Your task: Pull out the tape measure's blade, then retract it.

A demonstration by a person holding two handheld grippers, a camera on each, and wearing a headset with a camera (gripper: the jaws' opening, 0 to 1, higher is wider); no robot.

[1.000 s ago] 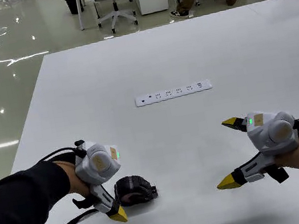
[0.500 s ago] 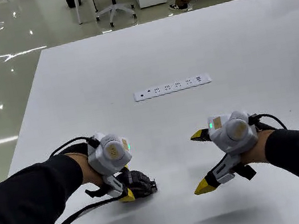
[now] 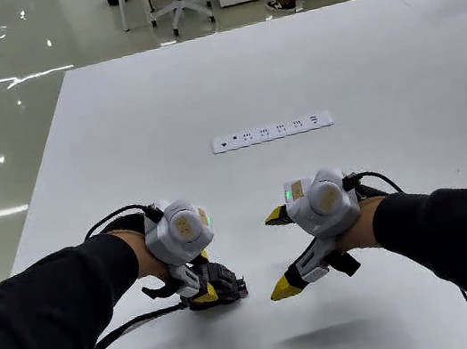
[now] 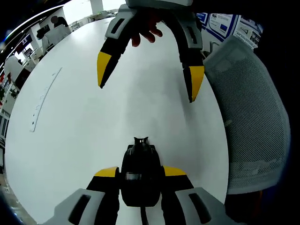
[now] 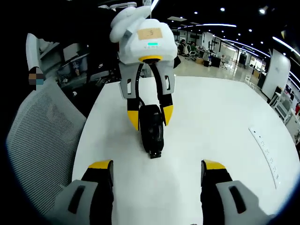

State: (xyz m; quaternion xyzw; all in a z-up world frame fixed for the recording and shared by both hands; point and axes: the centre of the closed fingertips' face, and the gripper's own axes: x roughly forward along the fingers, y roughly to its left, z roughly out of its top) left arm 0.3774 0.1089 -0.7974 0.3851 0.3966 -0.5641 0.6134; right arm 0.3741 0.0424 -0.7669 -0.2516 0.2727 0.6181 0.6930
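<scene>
Left gripper (image 4: 140,171) is clenched on the tape measure (image 5: 151,126): the black case is pinched between the two yellow tips, close to the near-left part of the counter (image 3: 287,66) in the head view. The case stands on edge, touching the counter or just above it; cannot tell which. The blade is not drawn out. The blade tip (image 4: 140,139) sits at the case mouth and points toward the right gripper (image 3: 278,252). The right gripper is released, its jaws wide apart with nothing between them. It is just beside the tape measure on the blade-tip side, not touching it. In the right gripper view the case lies ahead of the open jaws, roughly on their centre line and not within them. The two grippers face each other. A white power strip (image 3: 272,131) lies flat farther back on the counter, well apart from both grippers. A grey mesh chair (image 4: 248,122) stands by the counter's near edge. A dark cord (image 3: 133,325) trails from the left gripper beside the person's sleeve (image 3: 49,306).
</scene>
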